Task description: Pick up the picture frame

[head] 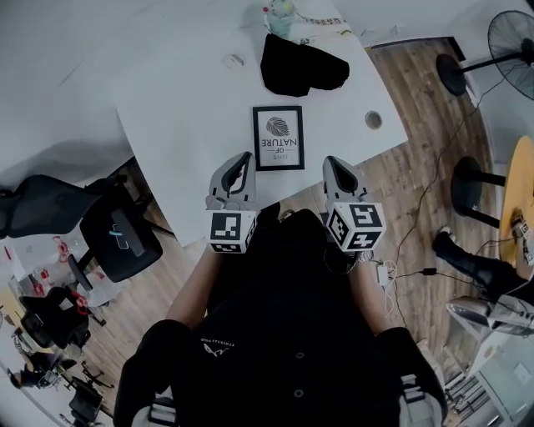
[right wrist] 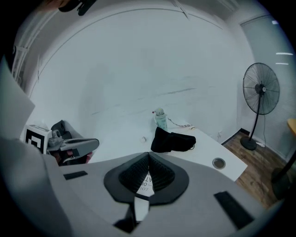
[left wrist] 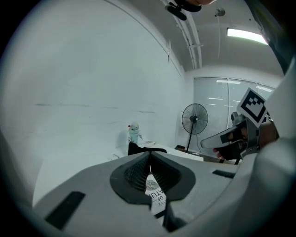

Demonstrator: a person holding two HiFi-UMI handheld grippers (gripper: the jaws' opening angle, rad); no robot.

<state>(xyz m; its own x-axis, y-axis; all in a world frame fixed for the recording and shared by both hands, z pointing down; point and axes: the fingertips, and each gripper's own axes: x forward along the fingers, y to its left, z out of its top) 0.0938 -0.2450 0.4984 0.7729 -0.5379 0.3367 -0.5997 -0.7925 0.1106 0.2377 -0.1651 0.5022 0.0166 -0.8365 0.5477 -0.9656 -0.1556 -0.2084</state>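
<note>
White bench (head: pixel 183 100) fills the upper middle of the head view, carrying a black cloth bundle (head: pixel 300 67) near its top edge and a round cable hole (head: pixel 373 119) at right. The picture frame (head: pixel 278 138), black-edged with a leaf print and lettering, lies flat at centre. Just below it, the left hand-held gripper (head: pixel 243 160) and the right hand-held gripper (head: pixel 335 165) both have jaws pressed together, empty

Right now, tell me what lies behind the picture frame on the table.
Behind the picture frame lies a black fabric bundle, apart from it; past that stands a small pale-green figure. Whatever the bundle covers is hidden.
</note>
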